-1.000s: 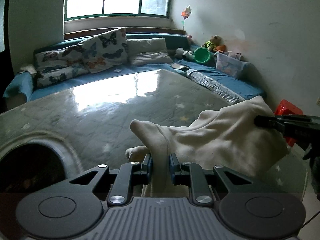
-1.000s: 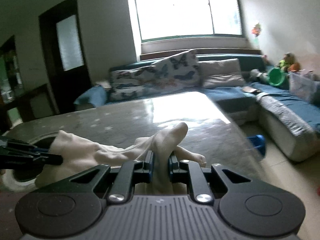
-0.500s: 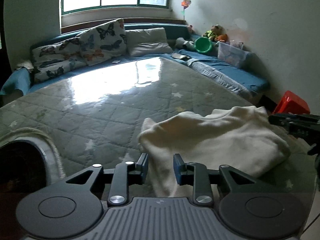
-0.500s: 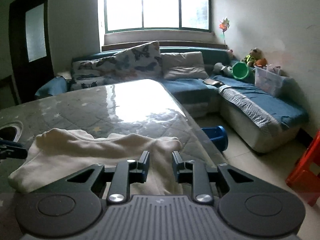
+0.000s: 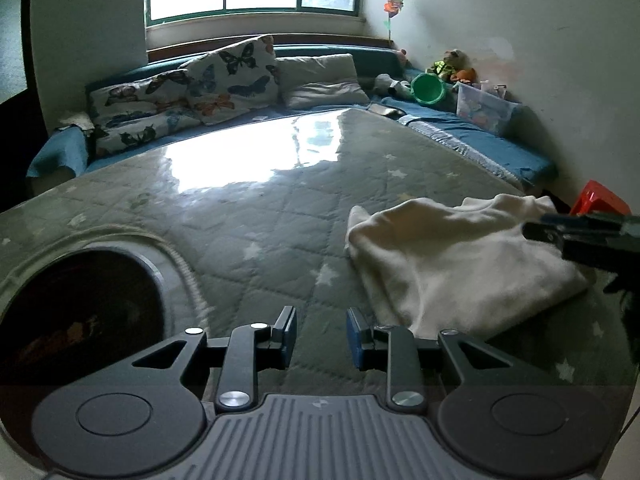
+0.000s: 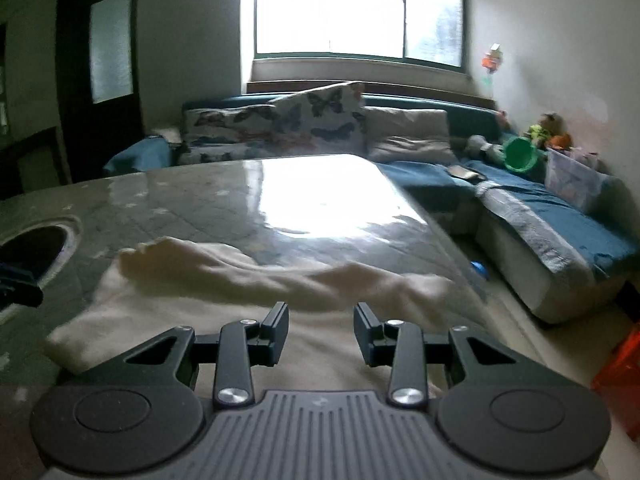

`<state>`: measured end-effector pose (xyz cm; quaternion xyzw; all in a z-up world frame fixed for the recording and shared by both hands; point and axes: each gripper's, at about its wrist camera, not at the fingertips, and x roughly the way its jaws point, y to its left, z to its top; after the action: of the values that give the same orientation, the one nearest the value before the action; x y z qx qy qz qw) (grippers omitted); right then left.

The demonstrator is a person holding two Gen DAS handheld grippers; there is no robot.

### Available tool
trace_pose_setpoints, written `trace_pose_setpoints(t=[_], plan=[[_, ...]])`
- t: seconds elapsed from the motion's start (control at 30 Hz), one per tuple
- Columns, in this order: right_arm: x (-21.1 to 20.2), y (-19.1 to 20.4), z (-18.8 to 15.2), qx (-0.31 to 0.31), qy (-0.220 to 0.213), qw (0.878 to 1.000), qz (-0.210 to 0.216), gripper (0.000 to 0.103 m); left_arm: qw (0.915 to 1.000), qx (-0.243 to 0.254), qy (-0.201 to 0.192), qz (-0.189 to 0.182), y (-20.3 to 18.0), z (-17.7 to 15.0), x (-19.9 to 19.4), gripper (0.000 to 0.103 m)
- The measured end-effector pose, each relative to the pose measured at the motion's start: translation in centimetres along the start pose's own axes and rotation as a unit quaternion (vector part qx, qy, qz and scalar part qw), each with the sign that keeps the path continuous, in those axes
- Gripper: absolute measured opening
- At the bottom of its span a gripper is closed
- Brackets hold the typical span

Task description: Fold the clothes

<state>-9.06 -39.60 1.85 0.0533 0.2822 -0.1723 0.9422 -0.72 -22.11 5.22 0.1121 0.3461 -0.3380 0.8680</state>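
A cream garment [image 5: 460, 264] lies folded on a glossy, star-quilted desk [image 5: 248, 208] as 2 hand-held tools stand over it with nothing in their grip. The left tool [image 5: 321, 336] hangs above bare quilting just left of the cloth, its jaws parted and empty. The right tool [image 6: 321, 332] hovers over the near part of the garment, jaws having just eased wider, with no fabric pinched between them; its view is smeared by motion, so whether the pads brush the cloth cannot be told. In the left wrist view the right tool's dark fingers enter from the right edge across the garment's far right corner. The garment sits at the desk's near right, close to the edge, its upper fold rumpled into a ridge. A round dark opening [image 5: 76, 312] is set into the desk at the near left. Beyond, butterfly-print pillows [image 5: 188, 96] line a blue sofa [image 6: 560, 216] under a bright window [image 6: 356, 12]; a green bucket [image 5: 429, 89] and a clear storage bin [image 5: 486, 106] rest at the far right.
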Motion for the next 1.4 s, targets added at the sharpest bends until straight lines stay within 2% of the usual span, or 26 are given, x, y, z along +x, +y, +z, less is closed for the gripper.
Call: trace_pose_setpoints(t=[0.2, 0.3, 0.47, 0.57, 0.73, 0.9, 1.13, 1.33, 1.4], plan=[[3.8, 1.2, 1.4, 0.006, 0.03, 0.999, 0.024, 0.036, 0.9999, -0.012, -0.002, -0.001, 1.0, -0.8, -1.0, 0.03], [5.5, 2.0, 1.3, -0.003, 0.042, 0.999, 0.015, 0.037, 0.9999, -0.014, -0.004, -0.001, 1.3, -1.2, -1.5, 0.03], [4.7, 2.7, 1.7, 0.003, 0.029, 0.999, 0.017, 0.037, 0.9997, -0.024, -0.007, -0.002, 2.1, -1.7, -2.3, 0.03], [4.2, 4.1, 2.3, -0.013, 0.018, 0.999, 0.028, 0.037, 0.9995, -0.03, -0.012, 0.002, 2.3, -1.9, -2.8, 0.048], [6.1, 6.5, 2.7, -0.021, 0.025, 0.999, 0.038, 0.036, 0.9994, -0.028, -0.019, -0.004, 2.4, -2.3, -3.8, 0.048], [8.0, 8.2, 2.6, -0.03, 0.038, 0.999, 0.02, 0.036, 0.9992, -0.033, -0.023, 0.001, 3.2, -2.9, -4.8, 0.048], [8.0, 9.5, 3.5, -0.033, 0.031, 0.999, 0.018, 0.036, 0.9981, -0.056, -0.021, 0.014, 4.8, -3.9, -5.9, 0.051], [8.8, 10.7, 3.2, -0.062, 0.041, 0.997, 0.003, 0.036, 0.9965, -0.078, -0.014, 0.027, 6.0, -5.0, -6.5, 0.051], [7.9, 10.9, 3.4, -0.065, 0.034, 0.997, 0.003, 0.036, 0.9958, -0.084, -0.014, 0.033, 6.6, -5.3, -6.8, 0.055]])
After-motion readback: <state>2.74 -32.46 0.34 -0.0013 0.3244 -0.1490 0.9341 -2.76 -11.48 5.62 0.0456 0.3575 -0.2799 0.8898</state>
